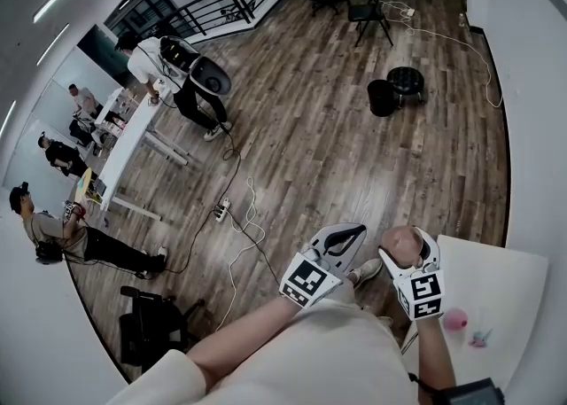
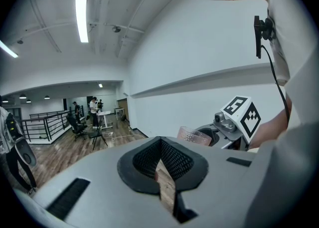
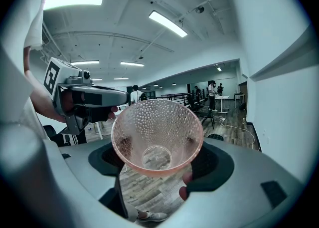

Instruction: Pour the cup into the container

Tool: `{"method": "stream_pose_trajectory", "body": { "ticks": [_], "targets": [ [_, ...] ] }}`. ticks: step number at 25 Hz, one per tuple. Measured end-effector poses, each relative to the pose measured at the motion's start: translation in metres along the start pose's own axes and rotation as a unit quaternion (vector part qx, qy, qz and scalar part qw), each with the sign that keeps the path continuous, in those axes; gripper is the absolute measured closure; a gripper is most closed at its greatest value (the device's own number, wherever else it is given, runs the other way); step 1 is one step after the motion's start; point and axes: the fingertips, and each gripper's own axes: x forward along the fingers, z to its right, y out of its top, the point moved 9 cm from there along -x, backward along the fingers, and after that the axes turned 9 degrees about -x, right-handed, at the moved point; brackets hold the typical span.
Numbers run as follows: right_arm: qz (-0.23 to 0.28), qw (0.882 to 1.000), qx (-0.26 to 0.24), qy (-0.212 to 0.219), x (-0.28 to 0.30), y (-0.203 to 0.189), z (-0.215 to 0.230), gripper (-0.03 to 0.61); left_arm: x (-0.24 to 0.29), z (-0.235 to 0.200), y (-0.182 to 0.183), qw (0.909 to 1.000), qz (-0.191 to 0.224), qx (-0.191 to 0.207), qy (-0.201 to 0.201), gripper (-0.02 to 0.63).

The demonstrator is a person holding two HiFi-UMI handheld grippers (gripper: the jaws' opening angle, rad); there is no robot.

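1. Cup [image 3: 157,134]: pink, see-through, dimpled. It is pinched in the right tool [image 3: 158,167], with one pad on each side of its wall.
2. Cup lies roughly level, mouth facing back at the right tool's camera and base pointing away. Floor boards show through the base.
3. Left tool [image 2: 162,164]: pads pressed together, nothing between them.
4. Both tools are in the air side by side, close but not touching, above the wood floor [image 1: 292,128].
5. In the head view the cup sits just left of the white bench [image 1: 514,279], not over it.
6. On the bench near the person are a small pink object [image 1: 454,319] and a small blue object [image 1: 479,338], just beside each other. Both are too small to identify.
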Motion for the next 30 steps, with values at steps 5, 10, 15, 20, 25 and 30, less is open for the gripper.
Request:
{"method": "stream_pose_trajectory", "body": {
  "ticks": [5,10,15,20,25,30],
  "targets": [
    [0.002,1.000,0.001,-0.001,-0.004,-0.002,0.006,0.212,0.005,0.006,0.002,1.0000,-0.003,0.008,-0.001,0.604],
    [0.003,1.000,0.004,-0.002,-0.009,-0.004,0.011,0.211,0.010,0.011,0.003,0.9999,-0.004,0.009,-0.001,0.604],
    [0.005,1.000,0.002,-0.008,-0.014,-0.007,0.015,0.212,0.015,0.017,0.002,0.9999,-0.004,0.013,-0.006,0.604],
    [0.004,1.000,-0.014,-0.022,-0.023,-0.008,0.016,0.212,0.017,0.025,-0.004,0.9998,-0.005,0.012,-0.012,0.604],
    [-0.002,0.999,-0.016,-0.029,-0.021,-0.018,0.012,0.212,0.018,0.024,-0.014,0.9998,0.000,0.007,-0.020,0.604],
    [-0.003,0.999,-0.018,-0.036,-0.013,-0.008,0.018,0.212,0.027,0.014,-0.008,0.9996,-0.002,0.005,-0.028,0.604]
  ]
}}
